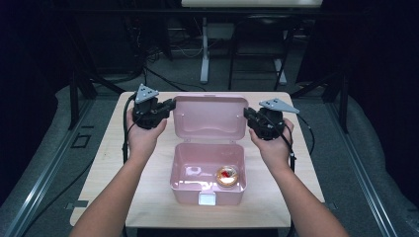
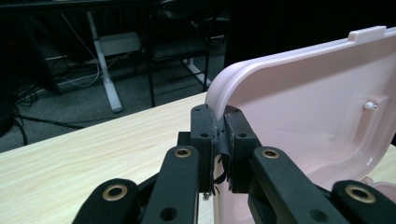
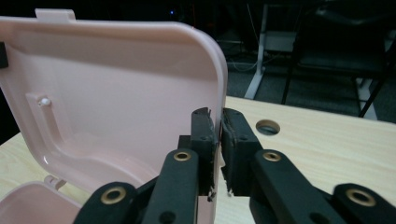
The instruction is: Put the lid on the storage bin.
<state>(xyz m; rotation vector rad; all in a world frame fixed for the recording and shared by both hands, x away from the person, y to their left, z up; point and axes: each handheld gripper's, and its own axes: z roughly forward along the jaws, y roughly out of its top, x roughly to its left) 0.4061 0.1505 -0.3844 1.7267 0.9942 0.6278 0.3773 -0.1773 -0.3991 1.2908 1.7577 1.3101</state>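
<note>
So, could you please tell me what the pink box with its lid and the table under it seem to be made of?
The pink box and its lid look like moulded plastic: glossy, thin-walled, with rounded corners and light glare inside. The table looks like pale wood or a wood-grain laminate, matt with fine streaks; which of the two is hard to tell.

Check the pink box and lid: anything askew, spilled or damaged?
Nothing spilled or broken. The lid stands open, pinched at each side edge by the left tool and right tool. One round container sits upright inside the box.
</note>
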